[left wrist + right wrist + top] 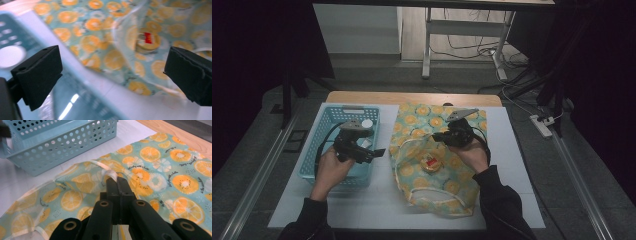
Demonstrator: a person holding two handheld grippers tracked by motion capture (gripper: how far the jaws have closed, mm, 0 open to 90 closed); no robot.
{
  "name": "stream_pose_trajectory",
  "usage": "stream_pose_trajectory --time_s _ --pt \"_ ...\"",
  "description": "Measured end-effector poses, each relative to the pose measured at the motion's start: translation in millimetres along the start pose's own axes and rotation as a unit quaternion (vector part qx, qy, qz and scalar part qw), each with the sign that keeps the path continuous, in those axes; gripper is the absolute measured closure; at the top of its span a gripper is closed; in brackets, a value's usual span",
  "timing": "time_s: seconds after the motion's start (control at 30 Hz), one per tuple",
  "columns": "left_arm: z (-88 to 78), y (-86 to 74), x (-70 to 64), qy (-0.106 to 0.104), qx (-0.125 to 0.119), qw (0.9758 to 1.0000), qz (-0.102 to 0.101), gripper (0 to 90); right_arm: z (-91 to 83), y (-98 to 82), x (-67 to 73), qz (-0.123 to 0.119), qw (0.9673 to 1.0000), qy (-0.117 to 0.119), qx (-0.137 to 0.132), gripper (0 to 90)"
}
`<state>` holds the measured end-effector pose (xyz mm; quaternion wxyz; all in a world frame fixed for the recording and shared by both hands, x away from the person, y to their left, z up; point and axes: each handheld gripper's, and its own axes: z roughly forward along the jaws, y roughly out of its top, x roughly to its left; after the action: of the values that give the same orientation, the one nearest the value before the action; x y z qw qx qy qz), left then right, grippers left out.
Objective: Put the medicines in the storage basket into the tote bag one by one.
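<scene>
The right claw is clamped on the rim of the teal, orange-slice-printed cloth bag, its two black jaws pressed together on a fold of fabric and a pale binding strip, holding the mouth of the bag lifted open. The left claw stands with its jaws wide apart and nothing between them, hovering over the near edge of the light blue perforated plastic basket and pointing toward the bag's opening.

Inside that opening lies a small round tin with a tan lid and a red label, resting on the bag's lining, near the middle of the bag. The bag lies flat on the white worktop, just beside the basket, which holds a small white round thing near its far end.

The risks, as I judge them: the thin fabric could slip out of the right claw and let the mouth collapse over the tin. The left claw, coming in at a slant, could catch the raised rim or pinch the lining along with the tin. A smooth, round lid may also squirt out of flat pads.
</scene>
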<state>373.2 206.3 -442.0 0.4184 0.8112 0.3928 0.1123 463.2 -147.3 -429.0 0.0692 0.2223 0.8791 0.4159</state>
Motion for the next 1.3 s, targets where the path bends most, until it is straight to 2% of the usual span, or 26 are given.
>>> stream_pose_trajectory --time_s 0.17,0.3,0.4,0.57,0.87,1.0,1.13,1.3 --pt "-7.1 -5.8 13.4 0.026 0.007 0.9995 -0.015 1.6 -0.3 0.0 -0.8 0.001 1.0 -0.001 0.005 90.0" --pt "-7.4 -11.4 24.7 0.035 0.019 0.9986 -0.036 2.2 -0.6 0.3 -0.4 0.001 1.0 -0.002 0.006 90.0" --pt "-6.6 -15.6 31.9 0.046 0.03 0.9978 -0.039 2.0 -0.8 0.7 0.0 0.0 1.0 -0.003 0.005 90.0" --pt "-4.9 -20.9 43.1 0.045 0.037 0.9971 -0.049 1.4 -0.8 1.0 0.8 -0.004 1.0 -0.003 0.003 90.0" --pt "10.4 -27.6 57.2 0.052 0.082 0.9937 -0.056 0.1 0.3 1.1 2.4 -0.006 1.0 -0.003 0.002 90.0" --pt "19.2 -30.7 62.0 0.057 0.106 0.9906 -0.064 0.0 0.2 0.9 2.3 -0.008 1.0 -0.003 -0.002 90.0" --pt "29.1 -33.0 65.1 0.058 0.141 0.986 -0.068 0.7 0.6 0.7 2.5 -0.009 1.0 -0.002 -0.002 90.0" --pt "36.4 -35.6 66.4 0.066 0.169 0.9808 -0.071 3.4 0.6 0.7 2.7 -0.01 0.9999 -0.004 -0.005 90.0"
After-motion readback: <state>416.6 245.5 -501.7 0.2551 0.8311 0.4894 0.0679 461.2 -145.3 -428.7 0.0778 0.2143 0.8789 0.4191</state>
